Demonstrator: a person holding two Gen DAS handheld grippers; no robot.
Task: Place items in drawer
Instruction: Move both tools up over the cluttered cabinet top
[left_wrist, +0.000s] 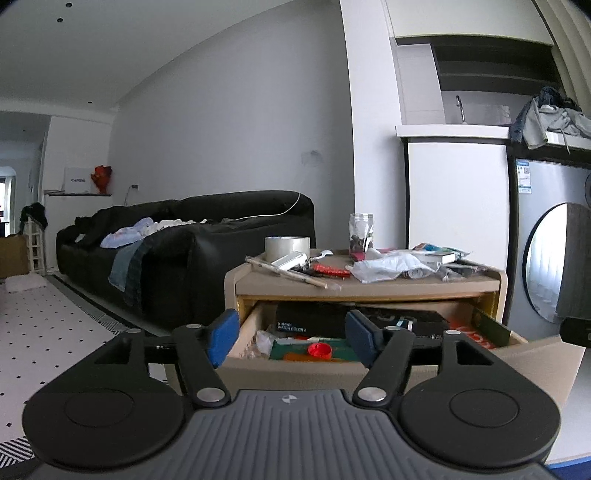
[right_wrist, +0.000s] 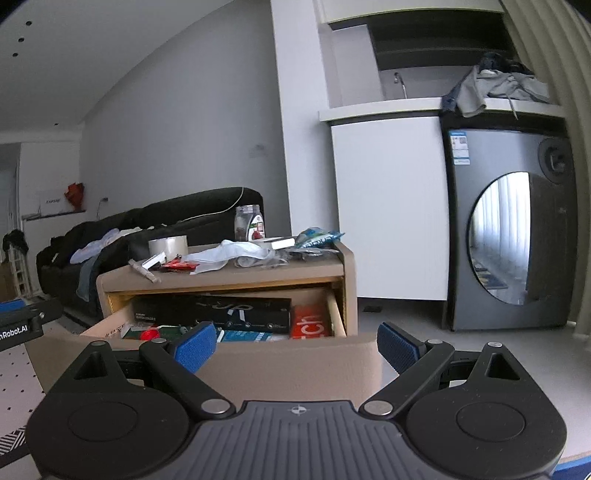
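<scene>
Left wrist view: the left gripper (left_wrist: 291, 338), blue-padded jaws apart and empty, faces the open beige wooden drawer (left_wrist: 369, 365), pulled out to receive clutter from the beige cabinet top (left_wrist: 369, 285) such as the clear tape roll (left_wrist: 287, 248). The right gripper (right_wrist: 295, 349), likewise spread and empty, hangs before the drawer front. Legible writing: "WATCH COLOR 2" on a black box (left_wrist: 308, 322) inside.

Light: dim, cool daylight | Shadows: soft | Focus: sharp | Edges: fisheye bending, dark corners
</scene>
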